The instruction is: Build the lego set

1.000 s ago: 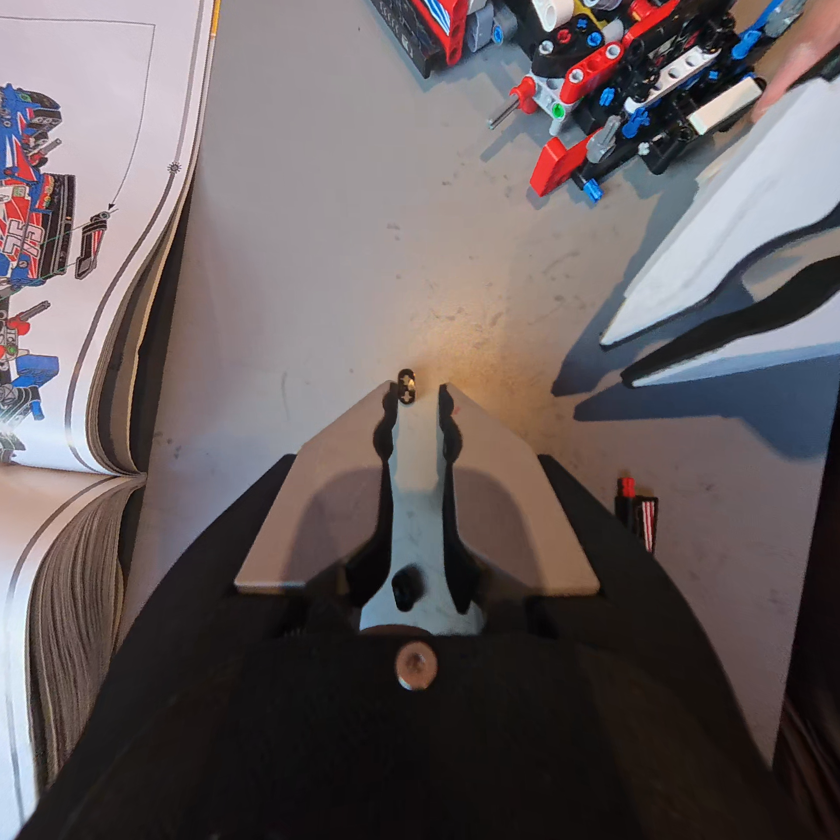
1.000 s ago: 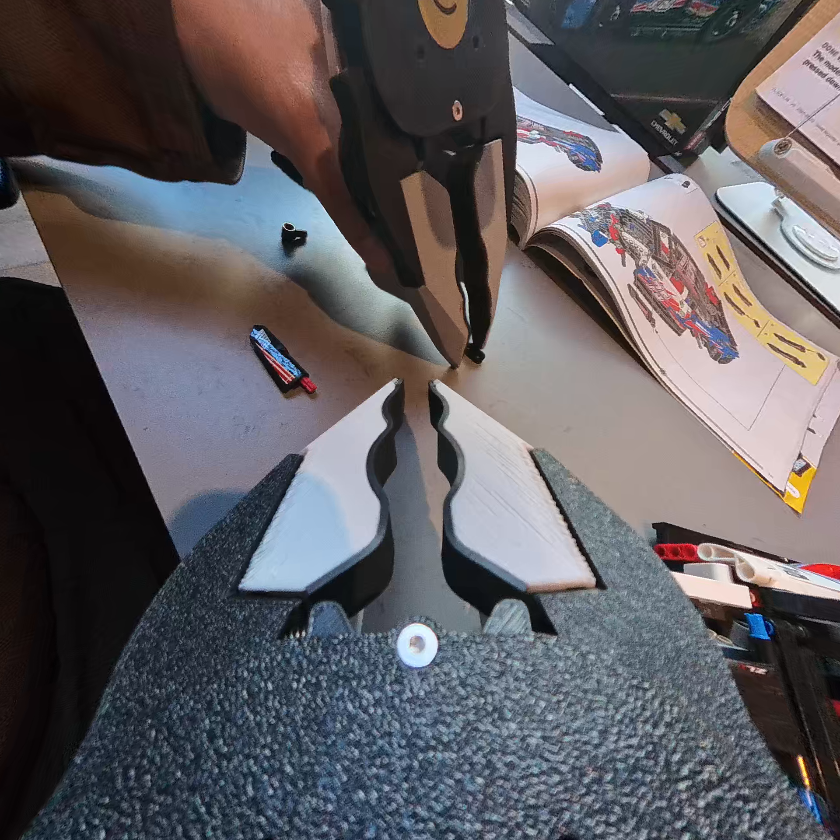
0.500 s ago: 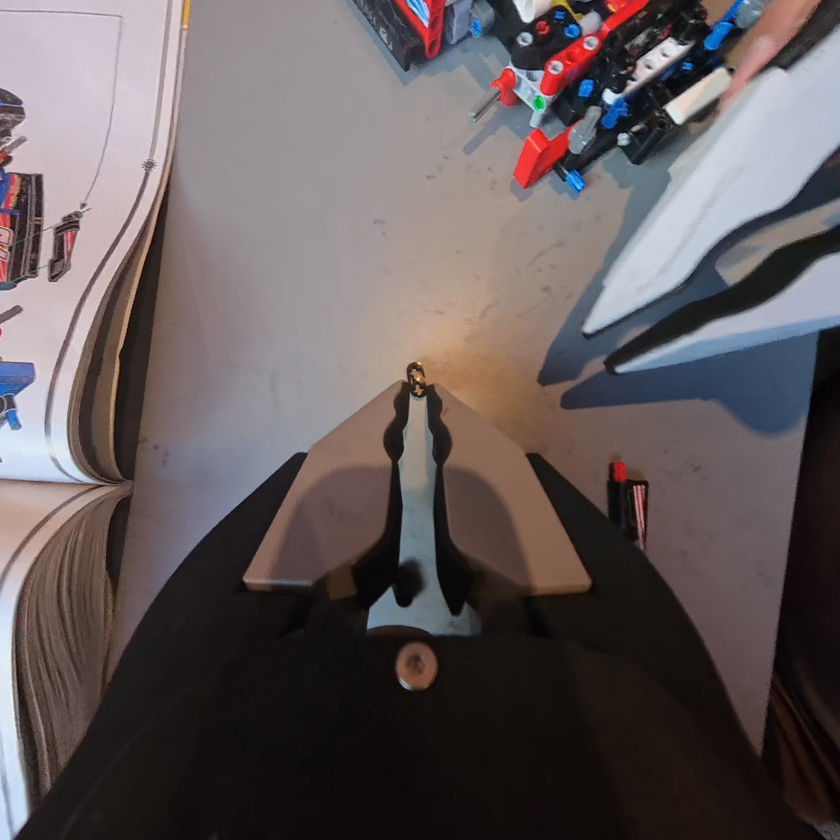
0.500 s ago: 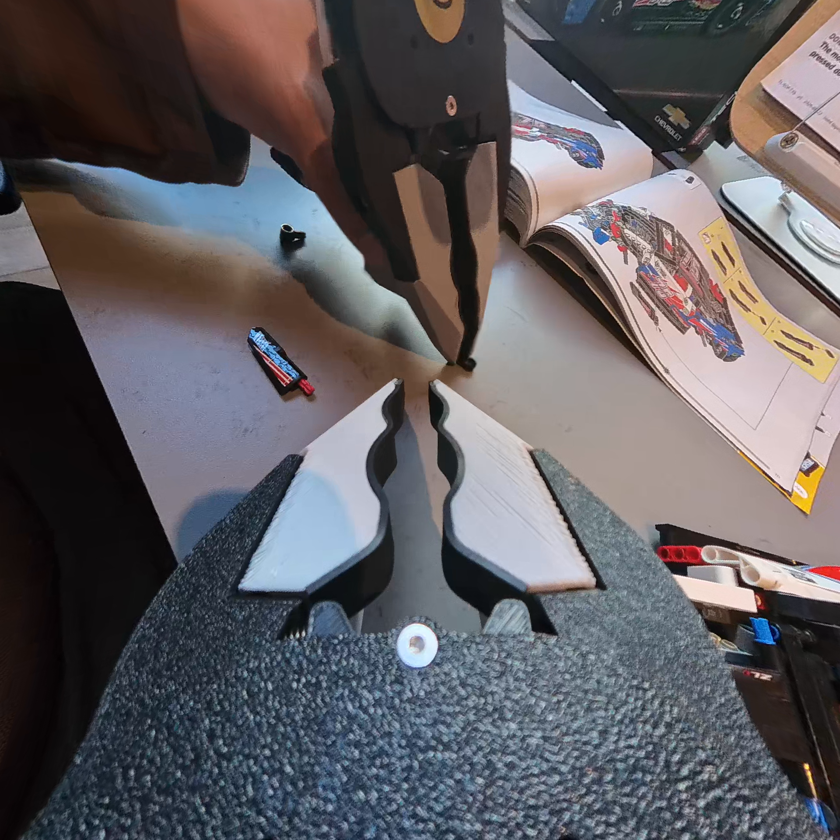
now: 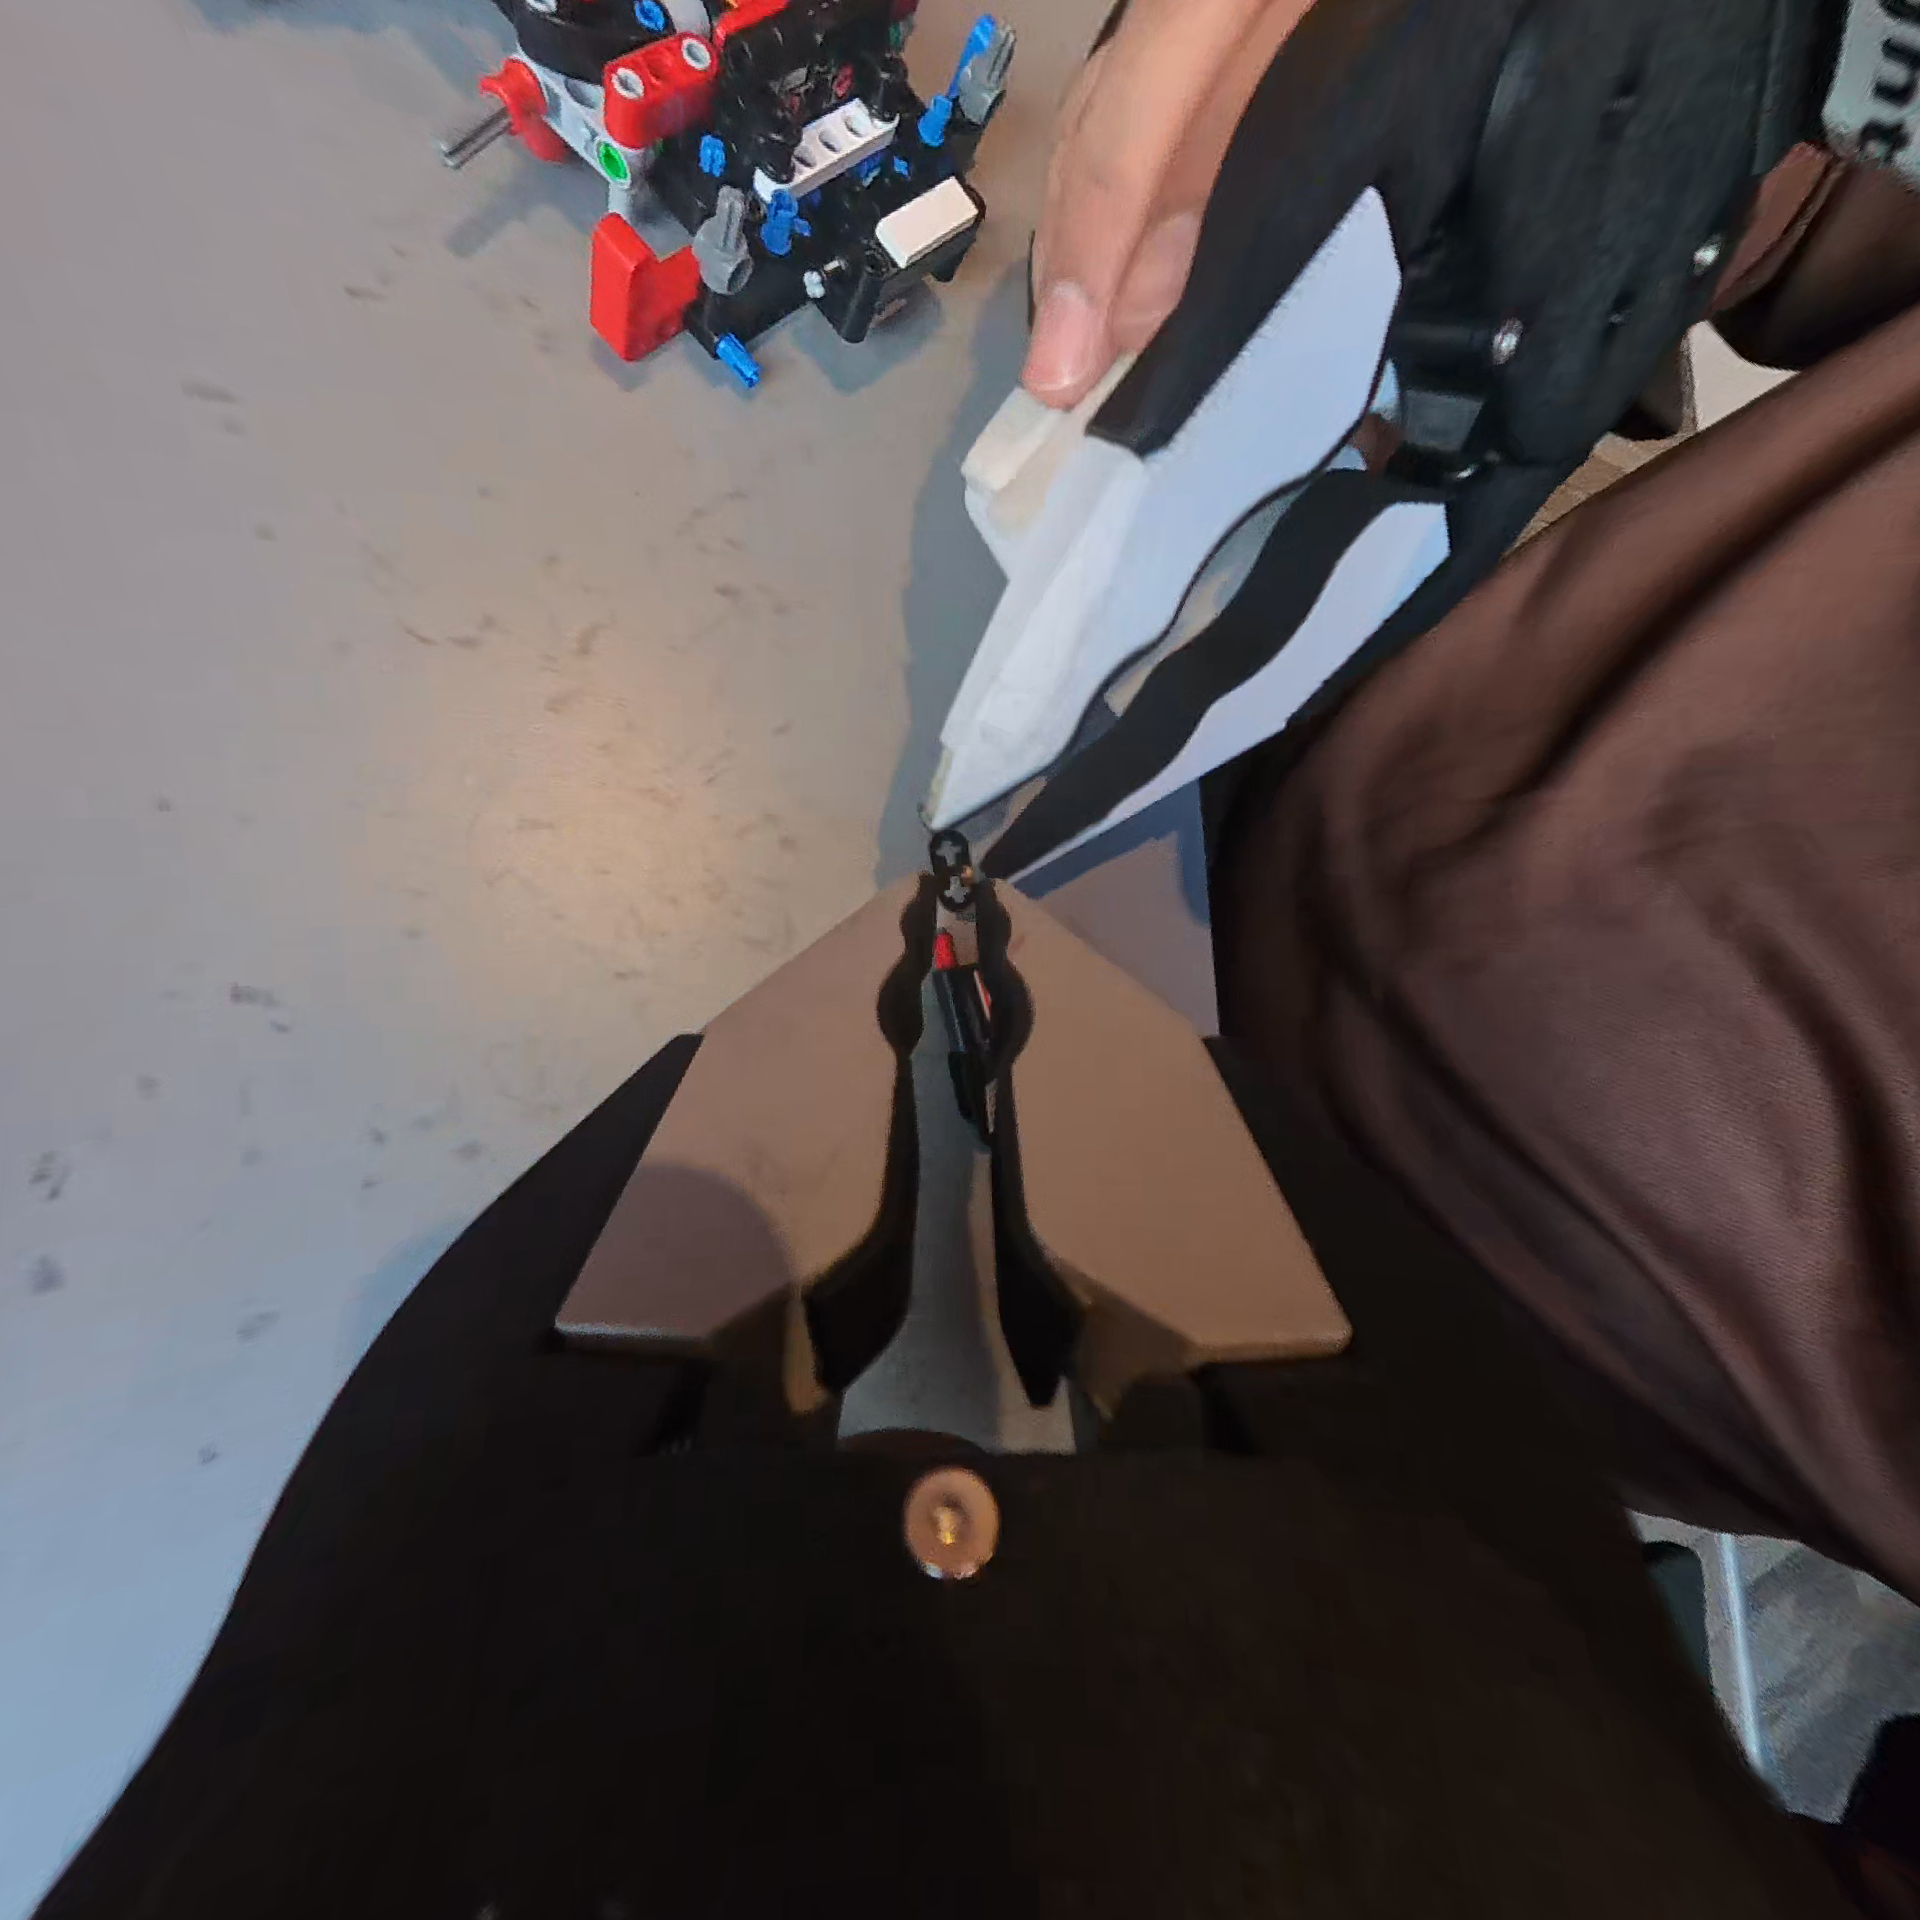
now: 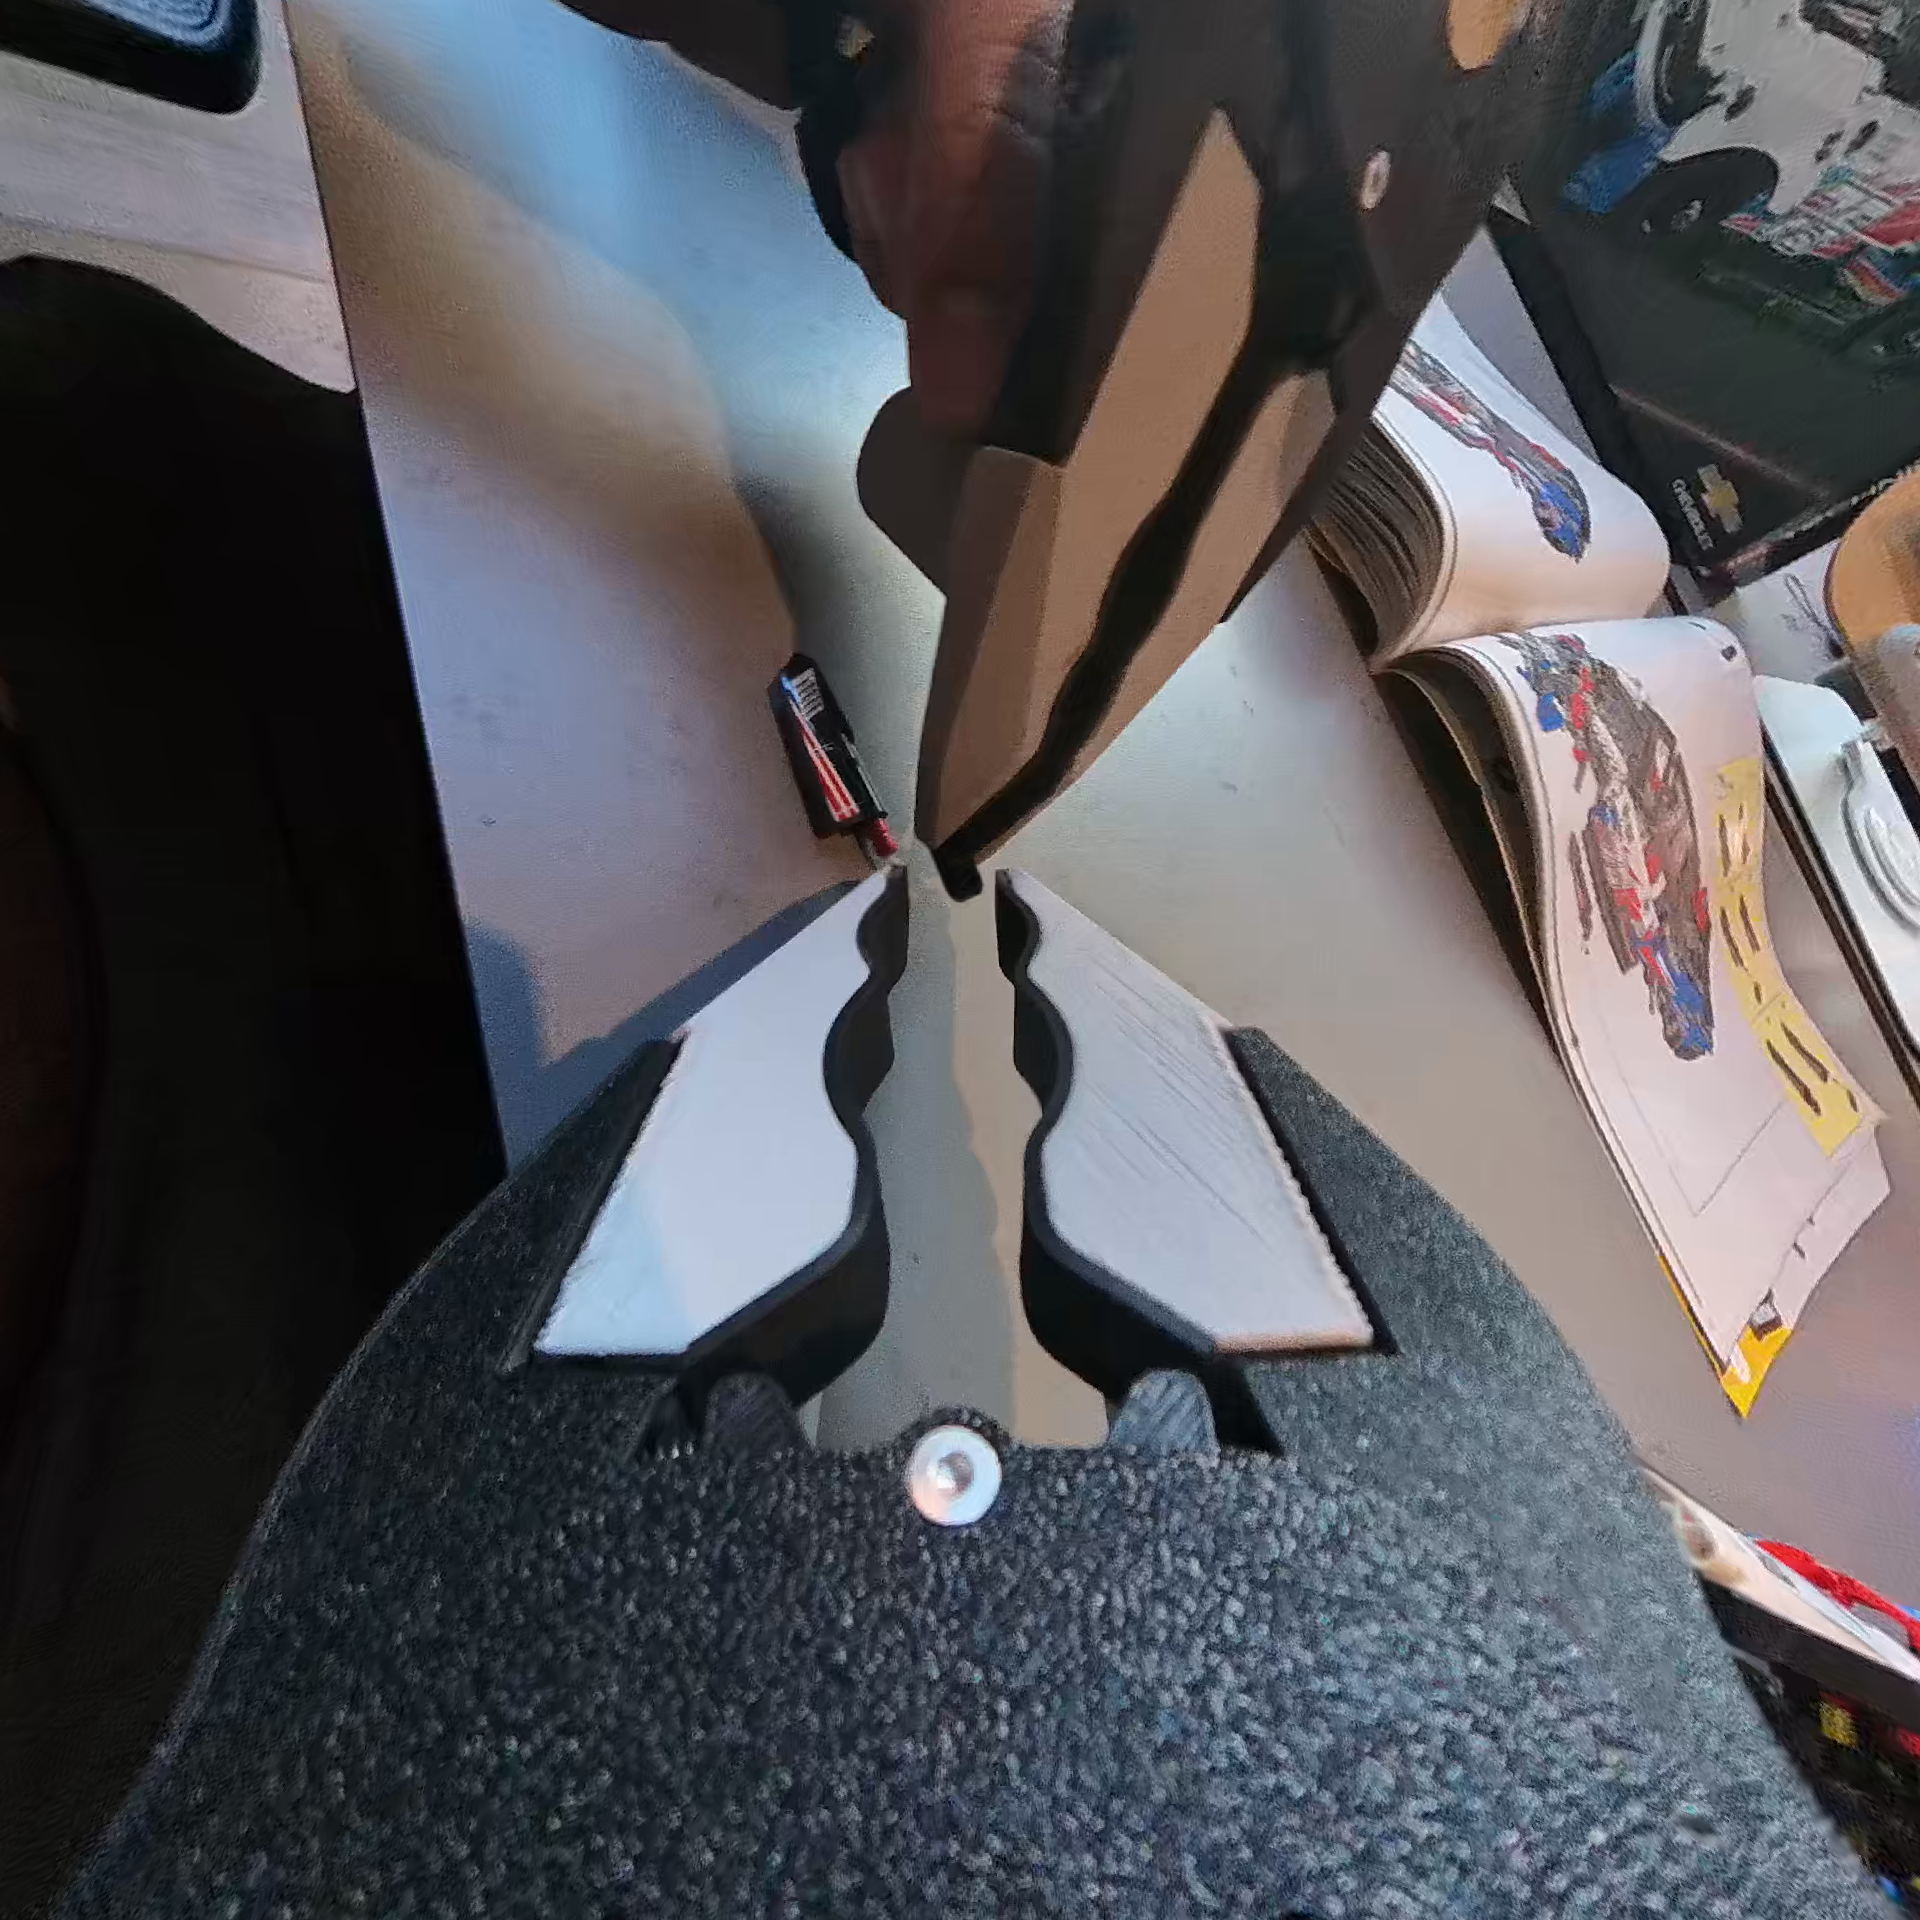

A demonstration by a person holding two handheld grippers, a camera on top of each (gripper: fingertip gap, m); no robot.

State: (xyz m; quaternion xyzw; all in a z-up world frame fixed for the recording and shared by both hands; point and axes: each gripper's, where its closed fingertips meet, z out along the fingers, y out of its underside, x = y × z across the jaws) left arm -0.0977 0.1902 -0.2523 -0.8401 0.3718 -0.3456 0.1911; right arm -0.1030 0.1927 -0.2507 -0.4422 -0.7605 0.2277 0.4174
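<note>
My left gripper (image 5: 954, 896) is shut on a small black connector (image 5: 953, 871) with two cross holes, which sticks out past its tips. My right gripper (image 6: 951, 881) is open, with its two tips on either side of that connector (image 6: 961, 881) and a small gap on each side. The two grippers meet tip to tip above the grey table; the left gripper (image 6: 940, 844) comes down from above in the right wrist view. A black striped piece with a red pin (image 6: 826, 758) lies on the table just beneath and also shows between my left fingers (image 5: 961, 1003).
The part-built red, black and blue model (image 5: 769, 177) stands at the far side of the table (image 5: 364, 675); its edge also shows at the right wrist view's lower right corner (image 6: 1829, 1631). An open instruction book (image 6: 1662, 883) and a dark box (image 6: 1714, 312) lie to the right. A brown sleeve (image 5: 1558, 987) fills the right. My left and right fingertips are right by each other.
My left gripper has closed on the black connector, lifted it and swung right over the striped piece. My right gripper has come in to meet it, tips around the connector.
</note>
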